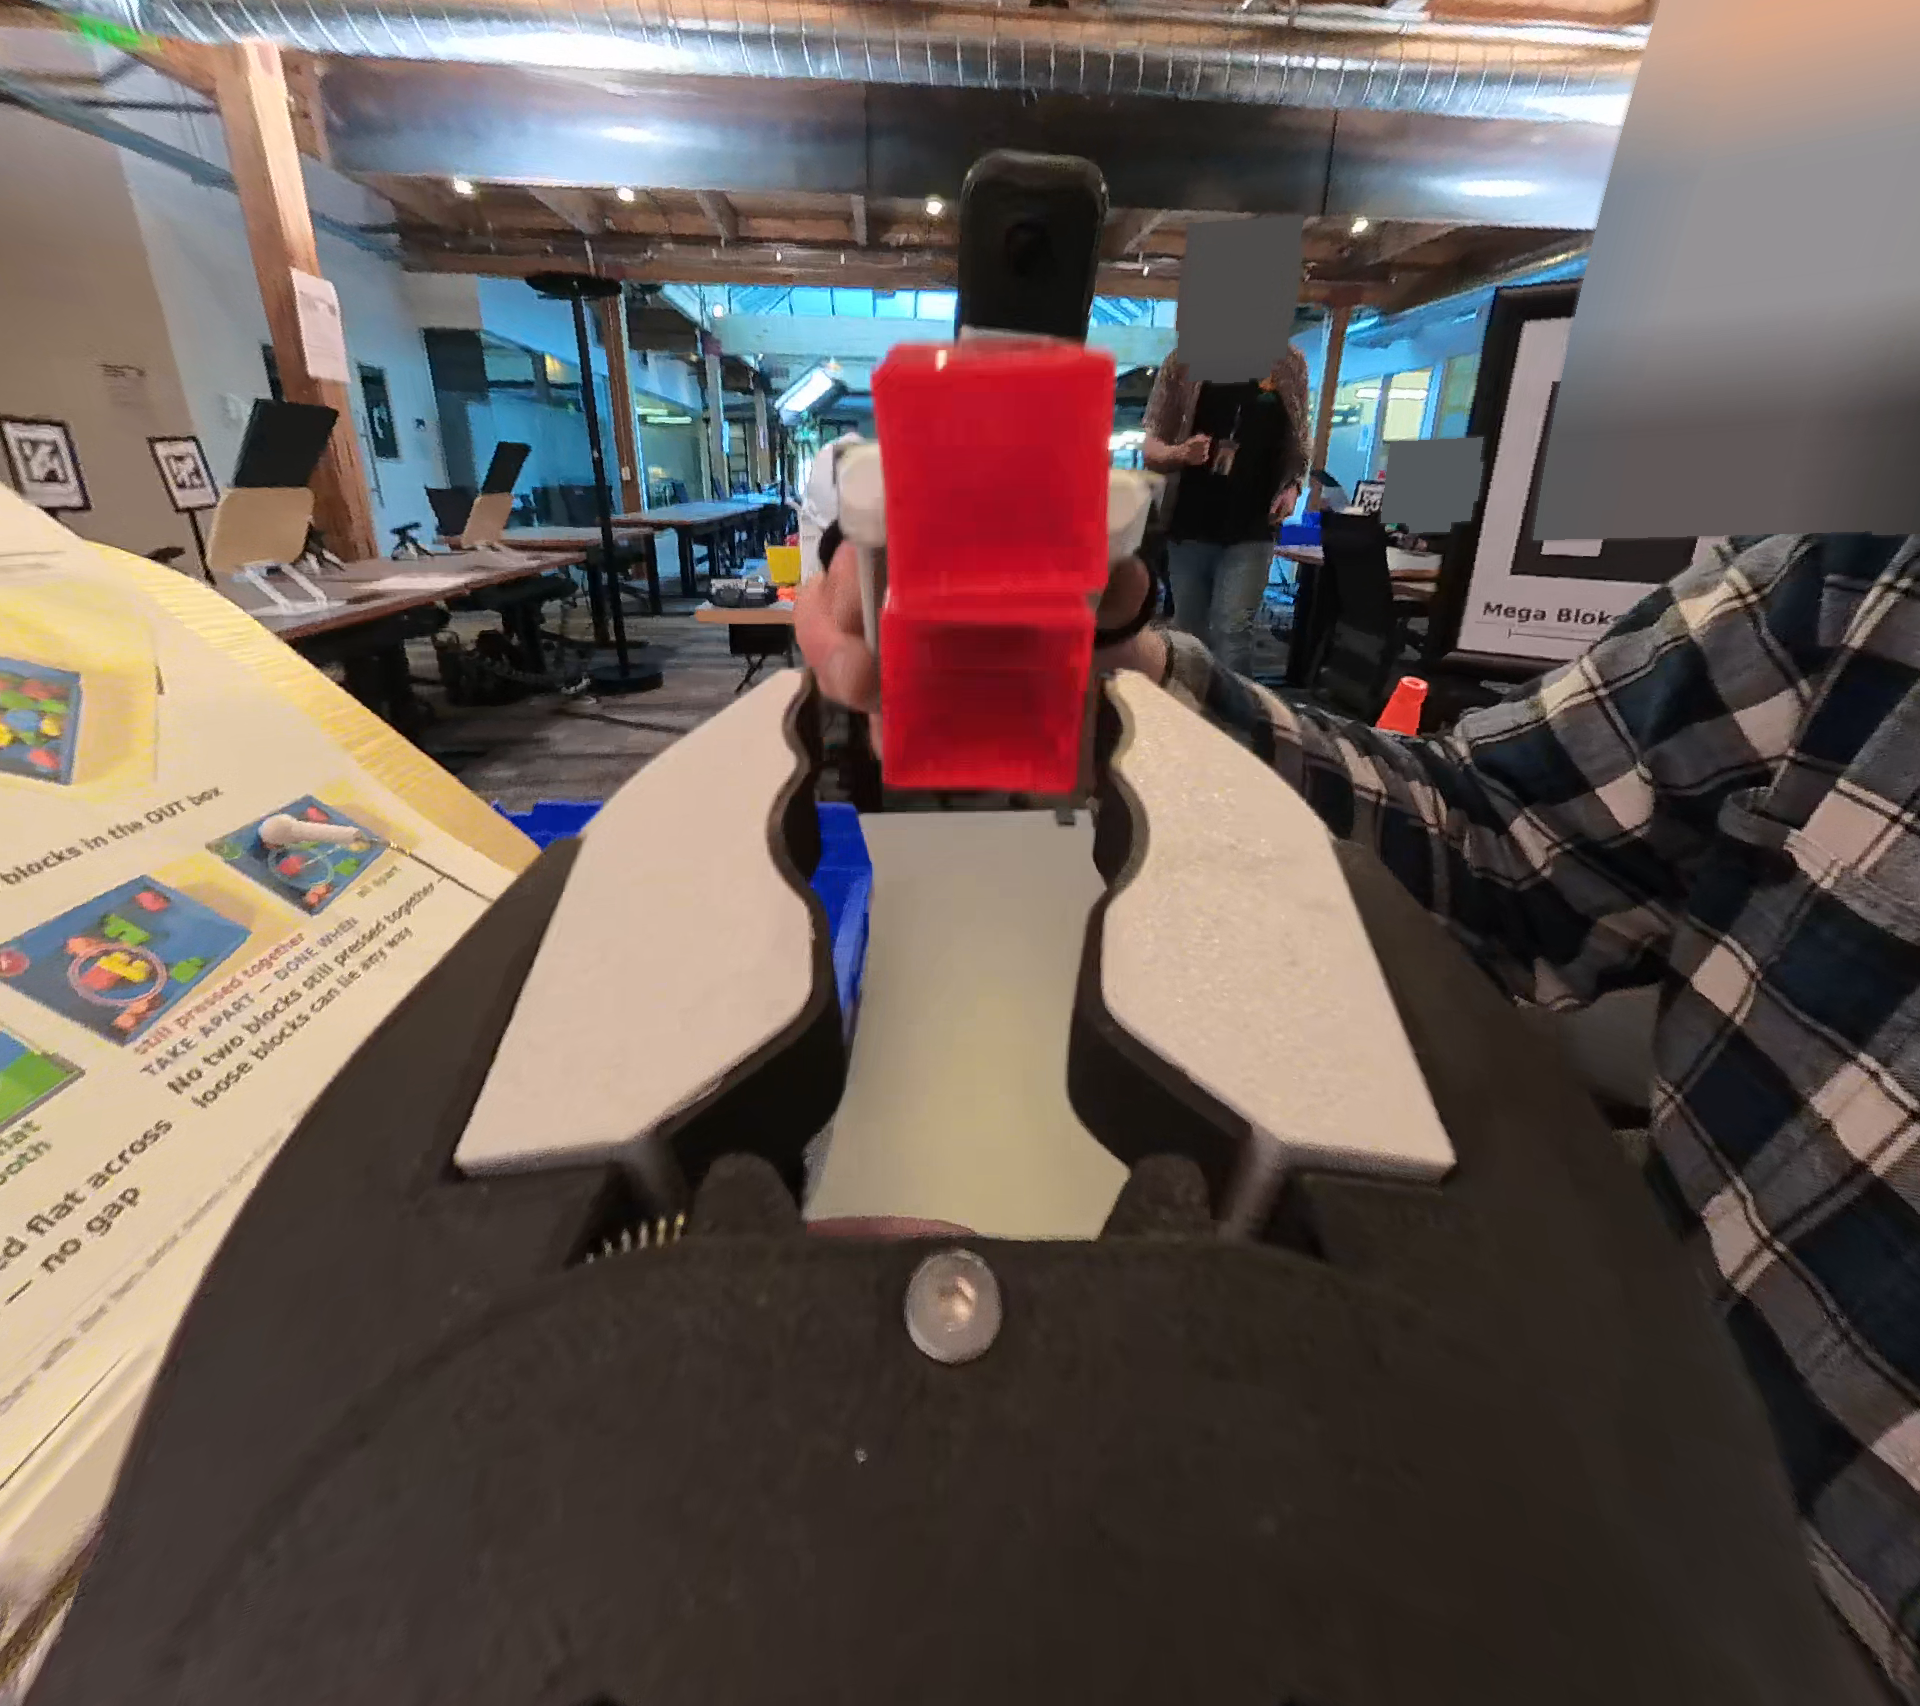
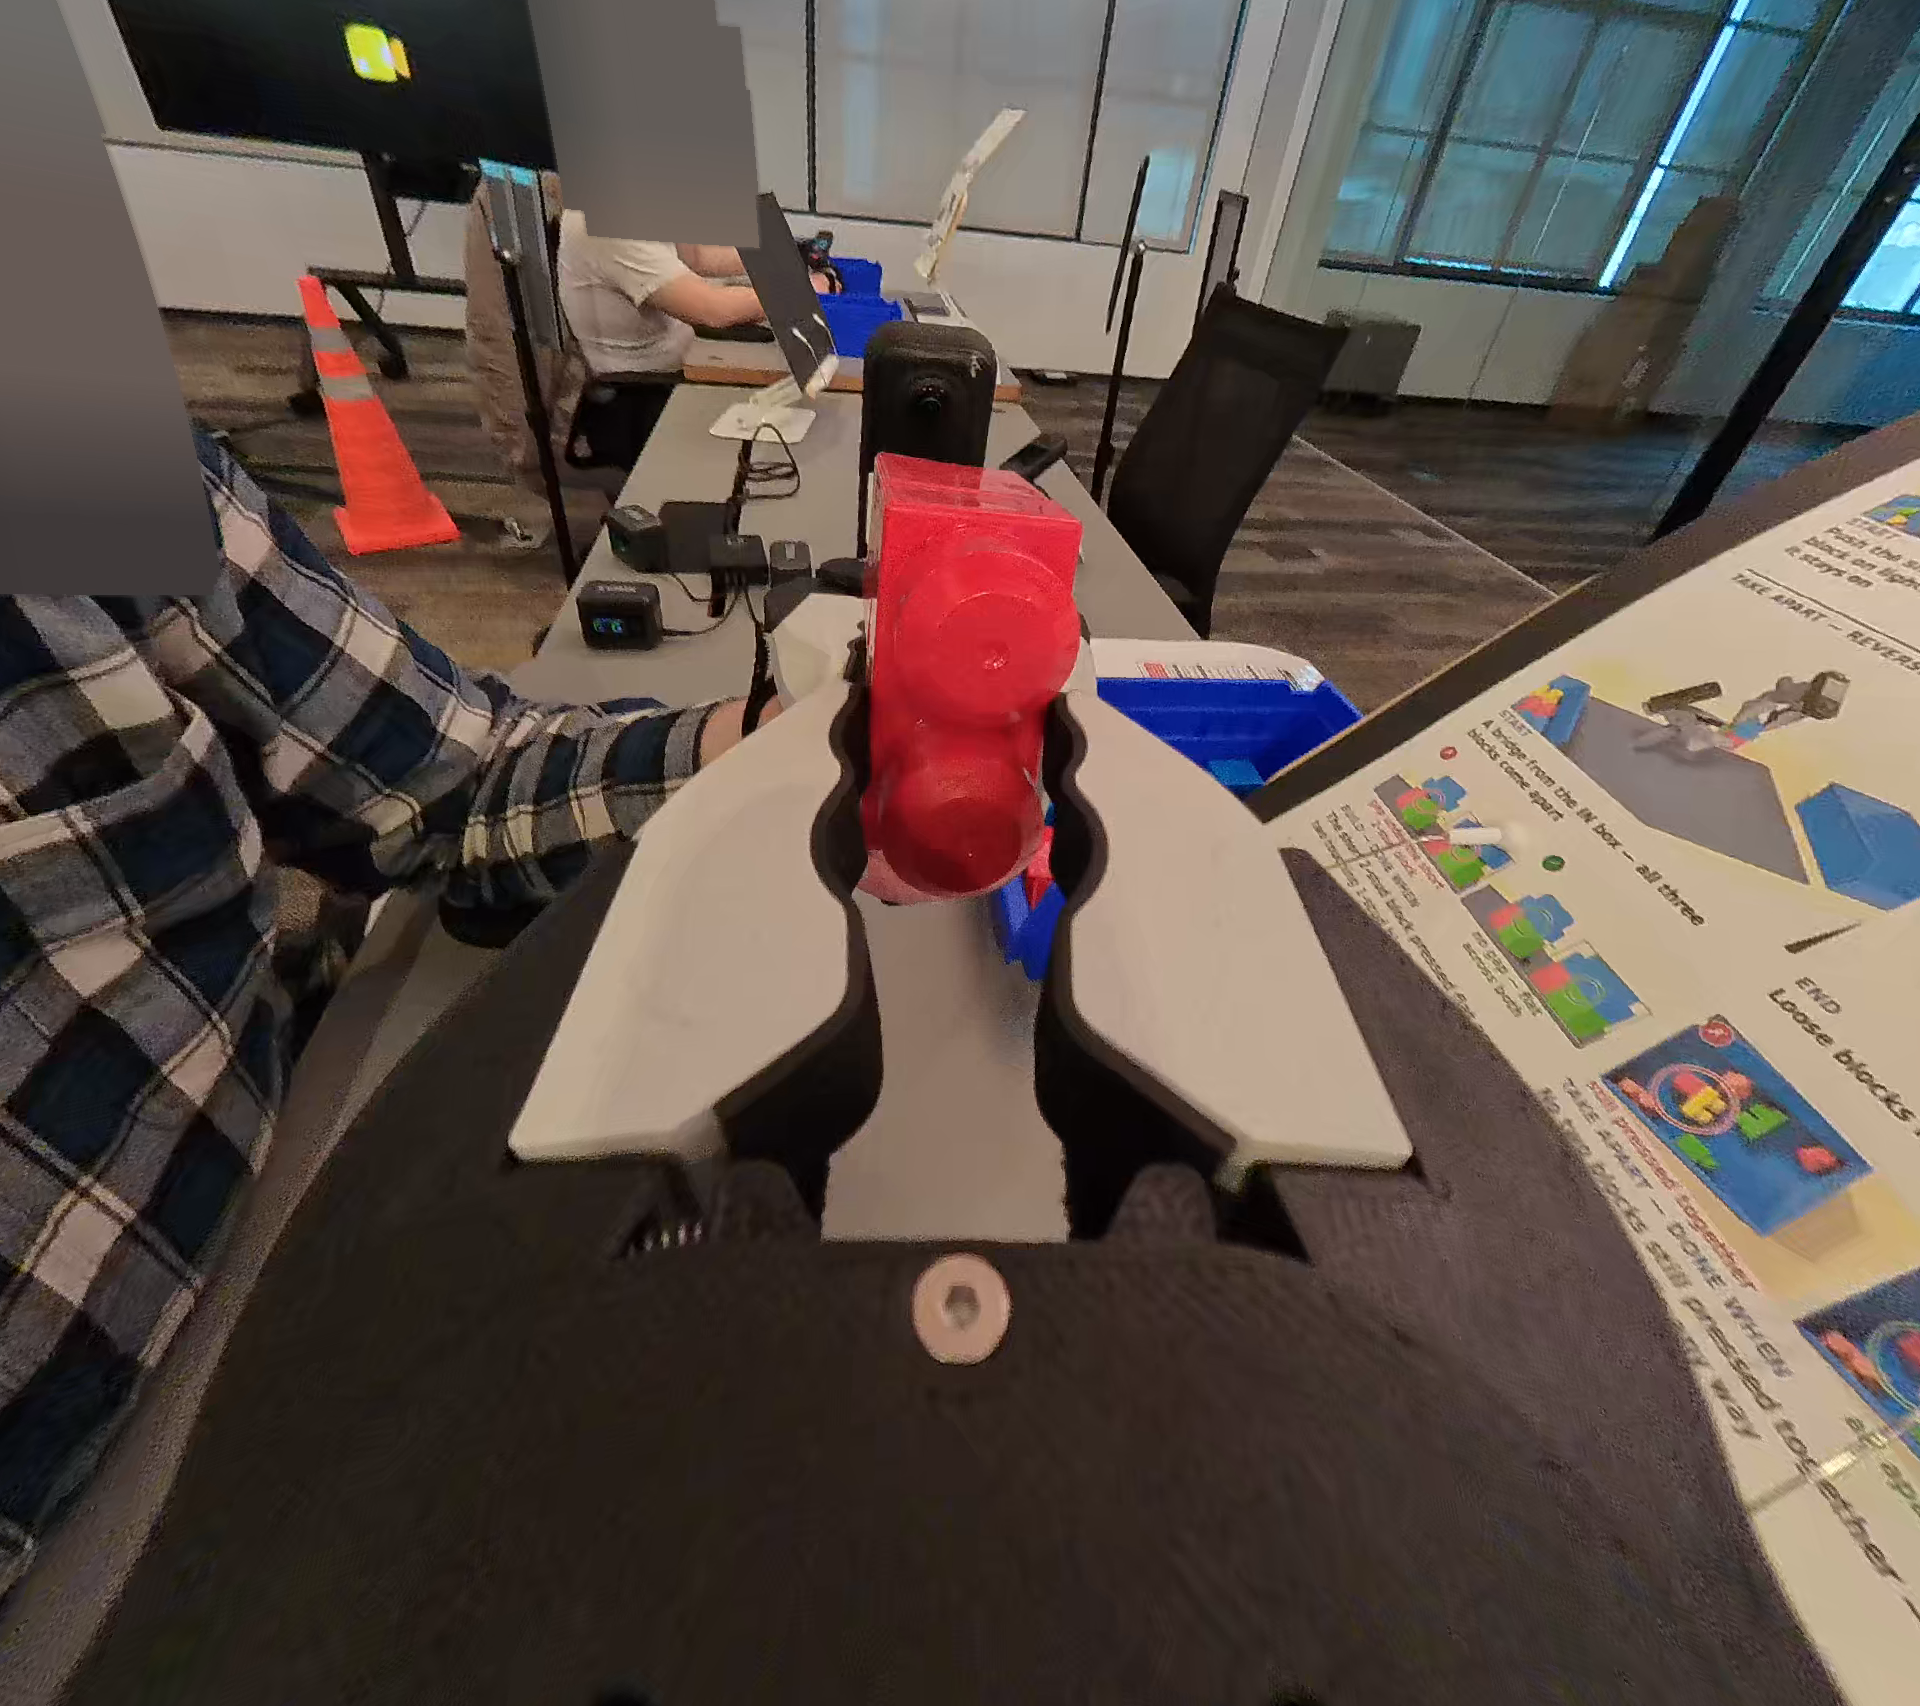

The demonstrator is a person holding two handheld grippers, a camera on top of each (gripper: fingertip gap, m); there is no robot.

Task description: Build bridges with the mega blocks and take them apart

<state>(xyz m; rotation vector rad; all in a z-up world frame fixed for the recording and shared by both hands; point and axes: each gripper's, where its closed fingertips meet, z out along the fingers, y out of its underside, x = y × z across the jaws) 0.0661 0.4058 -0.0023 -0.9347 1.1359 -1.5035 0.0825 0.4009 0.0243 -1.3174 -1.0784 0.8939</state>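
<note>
- The right gripper [image 2: 956,783] has its white fingers closed in on a two-stud red plastic block [image 2: 961,700], dark pads pressing both flanks, studs facing back at its own camera.
- The block rides high in the air, straight ahead of those fingertips, above a blue plastic bin [image 2: 1236,721] that sits lower and to the right.
- From the left gripper [image 1: 961,742], the same red block [image 1: 987,576] shows its hollow underside, just beyond the fingertips.
- The left gripper's fingers [image 1: 717,825] stand spread, with a visible gap on the left side of the block; the grip belongs to the other tool.
- A plaid-sleeved arm [image 1: 1558,825] reaches in from the right, behind the block.
- A printed instruction sheet [image 1: 156,929] lies off to the left.
</note>
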